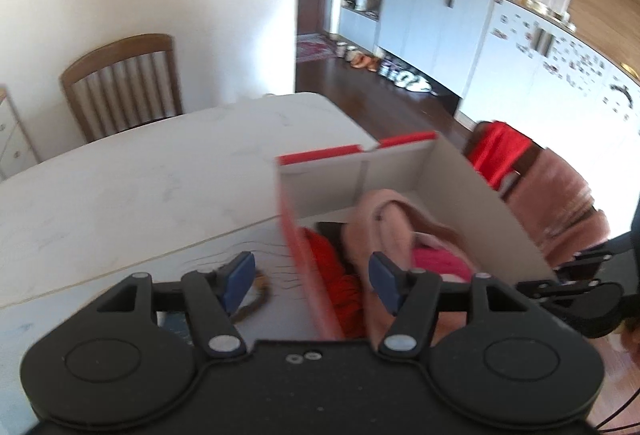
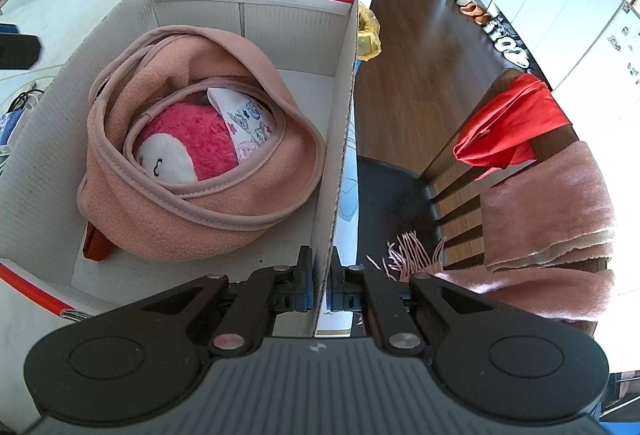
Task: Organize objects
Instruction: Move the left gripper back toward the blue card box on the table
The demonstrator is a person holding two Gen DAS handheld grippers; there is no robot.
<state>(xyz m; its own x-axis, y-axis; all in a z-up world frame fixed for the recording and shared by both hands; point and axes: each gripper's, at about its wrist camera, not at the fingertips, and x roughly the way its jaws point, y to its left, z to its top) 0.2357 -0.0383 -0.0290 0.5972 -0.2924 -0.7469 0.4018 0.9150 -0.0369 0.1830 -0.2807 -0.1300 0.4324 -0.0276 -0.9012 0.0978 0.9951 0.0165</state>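
A cardboard box [image 2: 340,107] with a red rim stands on the white table [image 1: 140,171]. Inside lies a pink fleece garment [image 2: 208,211] wrapped around a magenta plush toy [image 2: 192,139] and a printed white cloth [image 2: 252,123]. My right gripper [image 2: 320,275] is shut on the box's right wall near its front corner. My left gripper [image 1: 312,275] is open, its fingers straddling the box's left wall [image 1: 308,267]. The pink garment [image 1: 380,227] and a red item [image 1: 340,275] show inside the box in the left wrist view.
A wooden chair [image 2: 472,163] at the right holds a red cloth [image 2: 508,127] and a pink scarf [image 2: 548,207]. Another chair [image 1: 124,83] stands at the table's far side. A brown cord [image 1: 256,295] lies left of the box. Cabinets [image 1: 440,19] line the far wall.
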